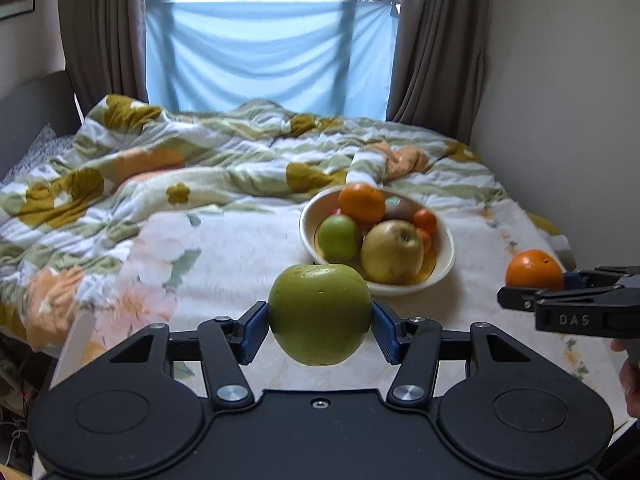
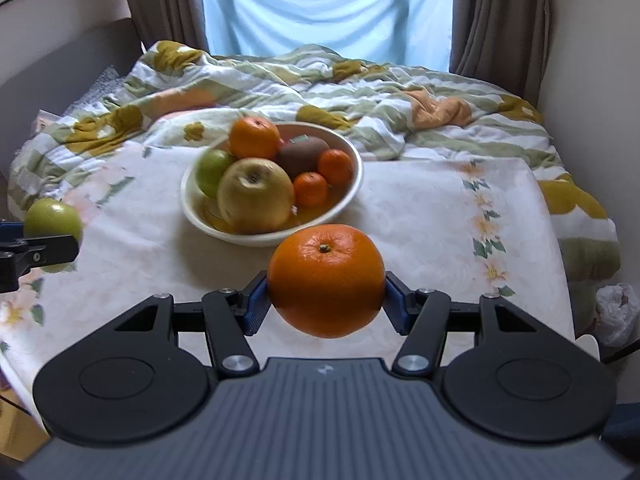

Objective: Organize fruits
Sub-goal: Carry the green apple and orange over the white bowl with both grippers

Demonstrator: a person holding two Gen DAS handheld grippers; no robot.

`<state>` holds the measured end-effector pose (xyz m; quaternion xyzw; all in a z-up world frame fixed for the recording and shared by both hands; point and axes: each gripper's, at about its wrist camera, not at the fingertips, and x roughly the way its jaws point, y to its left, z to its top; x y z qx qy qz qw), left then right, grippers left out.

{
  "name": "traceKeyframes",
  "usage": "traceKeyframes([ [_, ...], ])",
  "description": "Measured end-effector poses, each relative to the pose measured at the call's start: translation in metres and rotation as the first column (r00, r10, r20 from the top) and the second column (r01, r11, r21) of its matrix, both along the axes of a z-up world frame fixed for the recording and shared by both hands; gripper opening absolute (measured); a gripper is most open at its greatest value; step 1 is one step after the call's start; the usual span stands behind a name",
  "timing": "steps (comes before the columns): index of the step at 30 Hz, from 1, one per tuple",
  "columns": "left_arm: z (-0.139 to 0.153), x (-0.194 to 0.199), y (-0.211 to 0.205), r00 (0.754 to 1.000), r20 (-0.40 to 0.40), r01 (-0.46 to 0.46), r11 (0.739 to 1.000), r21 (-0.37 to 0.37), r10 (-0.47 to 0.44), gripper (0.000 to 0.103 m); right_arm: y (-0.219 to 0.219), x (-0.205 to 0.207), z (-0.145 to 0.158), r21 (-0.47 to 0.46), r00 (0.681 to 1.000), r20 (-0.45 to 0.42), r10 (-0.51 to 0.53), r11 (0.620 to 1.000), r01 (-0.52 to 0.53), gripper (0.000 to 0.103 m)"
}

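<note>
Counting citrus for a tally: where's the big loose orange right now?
The orange sits clamped in the right gripper, above the bedspread just short of the bowl.

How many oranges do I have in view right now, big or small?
4: one big orange in the right gripper, one large and two small in the bowl. Others may be hidden.

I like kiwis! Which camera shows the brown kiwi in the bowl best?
The right wrist view. There the kiwi sits in plain sight in the bowl, behind the two small oranges. In the left wrist view the kiwi is mostly hidden behind the big orange and yellow apple.
</note>
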<state>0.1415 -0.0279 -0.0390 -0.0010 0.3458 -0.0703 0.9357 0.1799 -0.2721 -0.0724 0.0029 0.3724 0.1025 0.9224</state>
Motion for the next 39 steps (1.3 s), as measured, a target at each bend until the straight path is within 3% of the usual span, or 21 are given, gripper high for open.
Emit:
traceKeyframes([
  [9, 0.034, 0.019, 0.000, 0.998, 0.057, 0.042, 0.999, -0.019, -0.041, 0.060, 0.007, 0.002, 0.039, 0.002, 0.999, 0.048, 0.018, 1.000, -0.018, 0.073],
  [19, 0.042, 0.085, 0.007, 0.992, 0.054, 0.117, 0.991, -0.059, -0.114, 0.060, 0.012, 0.029, 0.066, -0.004, 0.995, 0.093, -0.040, 0.999, 0.040, 0.073],
  [39, -0.030, 0.219, 0.018, 0.963, -0.137, 0.221, 0.972, -0.079, -0.231, 0.060, 0.028, 0.130, 0.039, 0.022, 0.987, 0.026, -0.160, 0.987, 0.159, 0.073],
])
